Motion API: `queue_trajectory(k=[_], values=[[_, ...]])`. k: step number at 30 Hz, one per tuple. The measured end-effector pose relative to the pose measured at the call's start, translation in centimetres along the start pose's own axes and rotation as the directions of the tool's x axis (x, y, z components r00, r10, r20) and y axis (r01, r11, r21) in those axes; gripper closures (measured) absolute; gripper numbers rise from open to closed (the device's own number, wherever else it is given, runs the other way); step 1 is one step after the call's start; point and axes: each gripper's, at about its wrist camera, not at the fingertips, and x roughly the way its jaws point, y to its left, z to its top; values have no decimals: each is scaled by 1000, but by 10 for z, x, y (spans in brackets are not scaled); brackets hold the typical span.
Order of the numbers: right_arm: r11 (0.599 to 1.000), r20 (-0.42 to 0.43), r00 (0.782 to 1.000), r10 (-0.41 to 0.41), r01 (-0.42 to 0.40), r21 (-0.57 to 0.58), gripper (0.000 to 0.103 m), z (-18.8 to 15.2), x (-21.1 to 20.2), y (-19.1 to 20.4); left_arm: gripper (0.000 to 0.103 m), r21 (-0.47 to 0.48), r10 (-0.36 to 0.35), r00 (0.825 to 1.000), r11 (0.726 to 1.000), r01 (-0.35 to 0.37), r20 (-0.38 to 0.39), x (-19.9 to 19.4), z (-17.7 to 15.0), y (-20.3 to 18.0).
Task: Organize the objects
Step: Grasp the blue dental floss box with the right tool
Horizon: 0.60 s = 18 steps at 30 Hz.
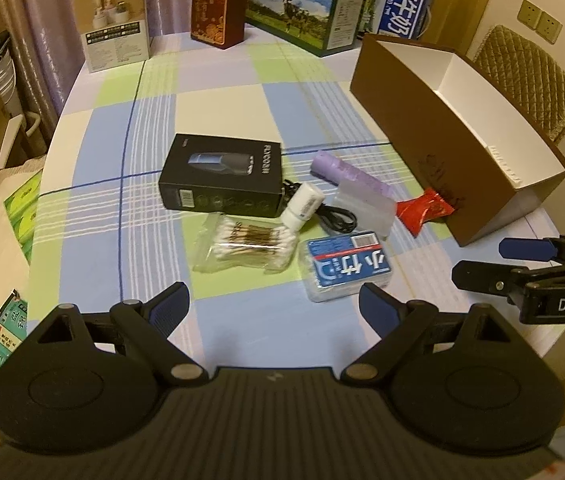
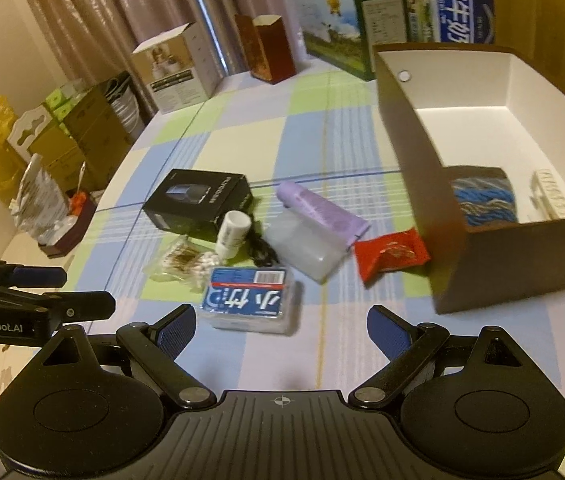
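Hovering low over a checked tablecloth, both tongs spread wide and gripping nothing: left gripper just short of a clear plastic case with a blue label, right gripper nearly over the same case. Scattered ahead of the fingertips, bunched close together: a bag of cotton swabs, a black boxed shaver, a small white bottle lying on a black cable, a lilac roll of bags and a red snack packet touching the wall of a brown open box. Off to the right gripper's right, inside that box (white-lined), a blue-patterned bundle and a pale ridged object, too blurred to identify. Lined up at the far table edge, several upright cartons.
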Motion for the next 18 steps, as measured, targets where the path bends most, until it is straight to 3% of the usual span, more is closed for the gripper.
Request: queue_trajectory(k=[18], values=[[1000,-103,995,-2,3,3,13,8,69,23,14,-19,31,997,999,-32,-72,39,-1,34]])
